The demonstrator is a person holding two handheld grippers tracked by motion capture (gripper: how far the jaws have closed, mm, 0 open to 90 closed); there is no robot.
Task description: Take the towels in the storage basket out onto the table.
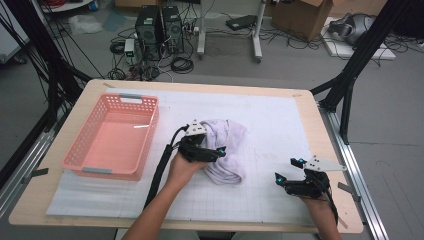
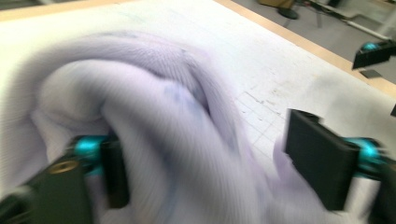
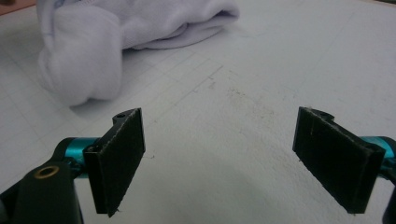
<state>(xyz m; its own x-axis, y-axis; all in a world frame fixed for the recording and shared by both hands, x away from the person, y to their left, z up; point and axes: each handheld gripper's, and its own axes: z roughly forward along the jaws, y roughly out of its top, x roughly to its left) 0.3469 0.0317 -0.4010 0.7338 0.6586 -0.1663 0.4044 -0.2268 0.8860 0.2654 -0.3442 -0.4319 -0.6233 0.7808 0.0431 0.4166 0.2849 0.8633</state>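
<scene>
Fingers (image 2: 322,163) of the left gripper (image 1: 212,151) stood wide apart, with a fold of the white cloth (image 1: 226,147) bunched between them. I could not tell from the blurry left gripper view whether the pads pressed on the cloth. The cloth lay crumpled near the middle of the table (image 1: 310,107), on the white grid mat (image 1: 270,120). The right gripper (image 1: 288,170) sat at about four o'clock from the cloth, well apart from it, near the table's edge. Its fingers (image 3: 119,161) were wide too, with only bare mat between them. A pink basket (image 1: 112,137) stood at about nine o'clock from the cloth, close to the left hand (image 1: 182,167). Each gripper was held in one hand of the person.
</scene>
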